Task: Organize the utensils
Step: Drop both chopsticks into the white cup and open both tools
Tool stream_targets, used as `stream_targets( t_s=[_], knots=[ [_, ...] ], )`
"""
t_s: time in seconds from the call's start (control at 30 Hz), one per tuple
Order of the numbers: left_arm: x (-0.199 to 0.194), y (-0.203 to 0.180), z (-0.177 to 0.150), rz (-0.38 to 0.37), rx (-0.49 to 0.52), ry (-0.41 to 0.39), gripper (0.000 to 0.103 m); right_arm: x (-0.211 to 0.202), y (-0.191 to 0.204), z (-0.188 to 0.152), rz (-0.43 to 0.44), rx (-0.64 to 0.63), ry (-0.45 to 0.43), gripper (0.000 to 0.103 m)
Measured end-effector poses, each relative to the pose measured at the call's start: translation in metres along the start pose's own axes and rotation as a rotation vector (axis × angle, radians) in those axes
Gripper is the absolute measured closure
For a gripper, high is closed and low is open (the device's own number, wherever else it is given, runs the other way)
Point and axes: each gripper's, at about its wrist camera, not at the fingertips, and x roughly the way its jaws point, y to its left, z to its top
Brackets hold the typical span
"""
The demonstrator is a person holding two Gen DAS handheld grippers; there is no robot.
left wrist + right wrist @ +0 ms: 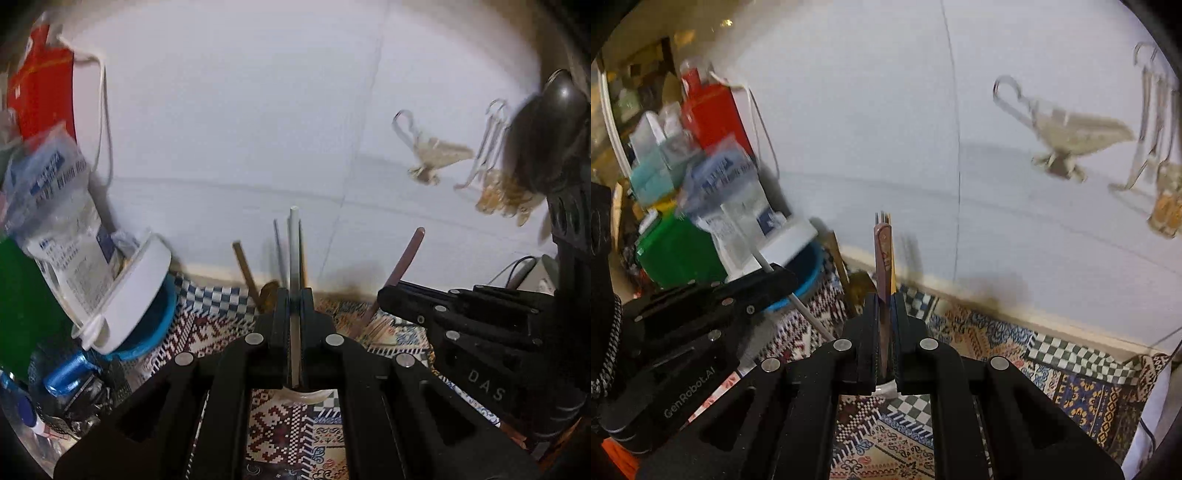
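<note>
A: Wall (240, 110), white and tiled, fills everything beyond both pairs of fingers; below them lies a patterned cloth (1071, 391).

B: And the clutter?

A: Left of the left gripper (294, 306) stands a heap of boxes and packets (55, 192), blurred; a blue tub (809, 273) sits at its foot, a white lid (140, 291) leaning on it.

B: The grippers themselves?

A: Both pressed together; the left one pinches a white utensil handle (293, 258) that rises straight up past its fingertips; the right gripper (885, 306) pinches a brownish handle (882, 266) the same way.

B: Anything smaller?

A: Beyond the fingertips a few more sticks (245, 269) lean near the wall; which utensils they are I cannot tell.
</note>
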Motion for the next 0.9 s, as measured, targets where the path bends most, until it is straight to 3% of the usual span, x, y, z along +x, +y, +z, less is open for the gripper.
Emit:
stream_targets(
  t_s=[0.27,0.5,0.6,0.9],
  knots=[
    [0.033,0.018,-0.013,0.009,-0.055,0.099,0.099,0.029,0.006,-0.013,-0.022,-0.043,0.093,0.097],
    [0.020,0.014,-0.017,0.031,-0.024,0.099,0.098,0.022,0.007,-0.018,-0.031,-0.046,0.125,0.093],
    [0.002,0.011,-0.016,0.024,-0.016,0.079,0.096,0.002,0.007,-0.018,-0.033,-0.043,0.095,0.086],
    [-0.091,-0.003,-0.014,-0.027,0.018,-0.054,0.094,-0.104,0.011,-0.025,-0.048,-0.015,-0.108,0.086]
  ],
)
